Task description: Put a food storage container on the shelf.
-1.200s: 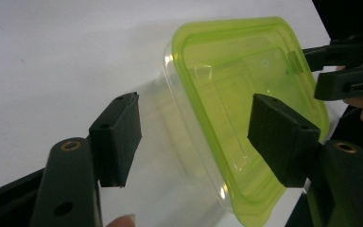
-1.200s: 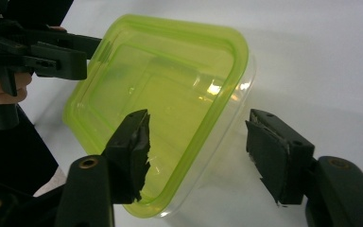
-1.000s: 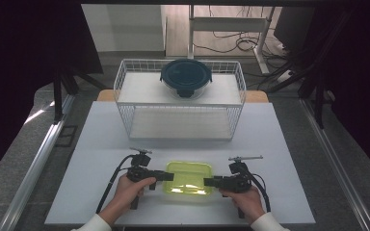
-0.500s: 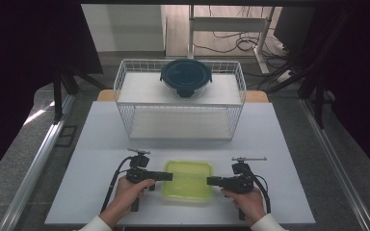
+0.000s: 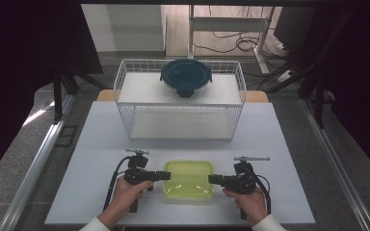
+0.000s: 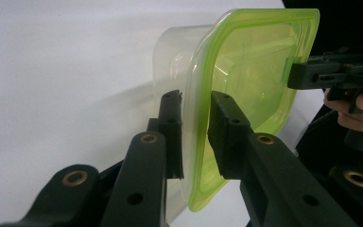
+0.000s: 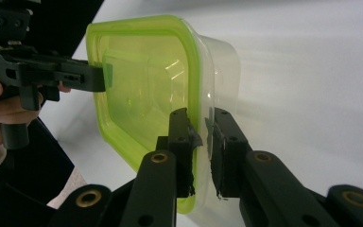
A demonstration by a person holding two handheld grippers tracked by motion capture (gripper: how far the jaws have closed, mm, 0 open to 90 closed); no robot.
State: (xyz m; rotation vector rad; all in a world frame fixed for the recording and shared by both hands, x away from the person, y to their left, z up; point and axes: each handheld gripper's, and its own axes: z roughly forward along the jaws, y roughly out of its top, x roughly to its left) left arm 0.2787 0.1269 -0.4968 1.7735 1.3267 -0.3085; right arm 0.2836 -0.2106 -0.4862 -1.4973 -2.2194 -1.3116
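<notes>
White table (image 5: 101,144) underneath, both sets of fingers (image 6: 220,137) clamp the green-lidded container's (image 5: 189,179) rim, hiding its edges.

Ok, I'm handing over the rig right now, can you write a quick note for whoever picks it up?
Left gripper: jaws have just been closing, now clamped on the left rim of the green-lidded container.
Right gripper: jaws have just been closing, now clamped on the container's right rim.
Container: lid on, on the white table near the front edge, held between the two grippers.
Wire basket: at the back of the table, with a dark round lidded container on its upper level.
Done: both grips set.
Left: the container is not yet lifted; probably it goes to the basket, though that is a guess.
</notes>
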